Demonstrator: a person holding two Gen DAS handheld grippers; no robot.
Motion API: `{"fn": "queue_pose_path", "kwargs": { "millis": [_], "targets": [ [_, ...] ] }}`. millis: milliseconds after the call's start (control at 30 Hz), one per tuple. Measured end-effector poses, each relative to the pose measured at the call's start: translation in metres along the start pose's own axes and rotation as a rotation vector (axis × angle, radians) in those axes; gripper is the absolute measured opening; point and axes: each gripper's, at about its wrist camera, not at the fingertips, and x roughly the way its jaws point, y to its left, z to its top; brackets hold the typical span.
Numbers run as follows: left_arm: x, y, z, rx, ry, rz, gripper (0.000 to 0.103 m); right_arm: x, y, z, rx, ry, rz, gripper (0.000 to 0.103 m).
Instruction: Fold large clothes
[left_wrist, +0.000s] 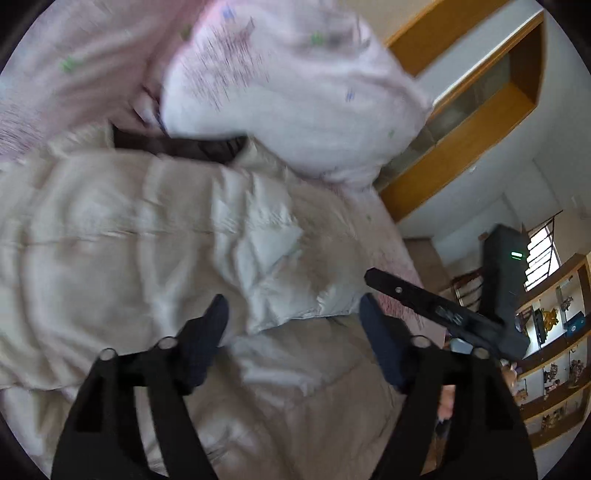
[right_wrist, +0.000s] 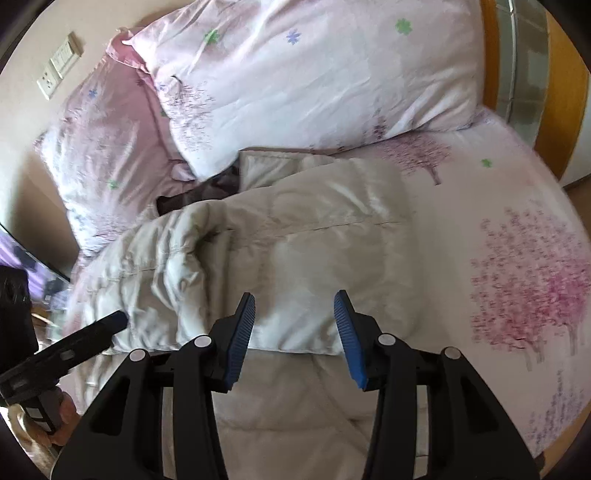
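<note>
The cream padded coat lies spread on the bed, its collar end far off against the pillows and its hem nearest the cameras, with one part already turned over onto the body so that a folded edge crosses the middle. That flat, centred placing looks chosen to leave room for the next fold. The right gripper hangs just above that folded edge with its blue pads apart and nothing between them. The left gripper is over the coat's left side, jaws wide and empty; the view is blurred. Neither tool holds cloth. Two flowered pillows crowd the far end of the bed, touching or overlapping the collar, and a dark garment lies wedged between them and the coat. These would hinder any fold toward the far side. To the right, the bare sheet offers free space.
</note>
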Motion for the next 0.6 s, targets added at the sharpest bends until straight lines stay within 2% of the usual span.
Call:
{"fn": "queue_pose_path", "kwargs": {
  "millis": [67, 167, 300, 433, 467, 500, 567, 600],
  "targets": [
    [-0.034, 0.012, -0.003, 0.02, -0.066, 0.045, 0.083, 0.006, 0.004, 0.003, 0.02, 0.028, 0.08, 0.047],
    [-0.08, 0.038, -0.012, 0.031, -0.158, 0.181, 0.084, 0.02, 0.013, 0.007, 0.047, 0.082, 0.186, 0.046],
    [-0.126, 0.082, -0.033, 0.036, -0.228, 0.37, 0.084, 0.045, 0.03, 0.009, 0.045, 0.141, 0.211, 0.046],
    [-0.145, 0.119, -0.05, 0.03, -0.225, 0.495, 0.084, 0.067, 0.04, 0.006, 0.067, 0.194, 0.24, 0.046],
    [-0.148, 0.126, -0.053, 0.02, -0.219, 0.514, 0.085, 0.07, 0.042, 0.005, 0.068, 0.202, 0.244, 0.036],
    [-0.151, 0.134, -0.054, 0.003, -0.211, 0.527, 0.086, 0.075, 0.045, 0.004, 0.064, 0.212, 0.25, 0.02],
    [-0.156, 0.145, -0.058, -0.031, -0.209, 0.534, 0.086, 0.077, 0.049, 0.003, 0.051, 0.198, 0.246, 0.013],
    [-0.156, 0.149, -0.061, -0.037, -0.216, 0.533, 0.086, 0.071, 0.052, 0.004, 0.036, 0.163, 0.238, 0.011]
  ]
}}
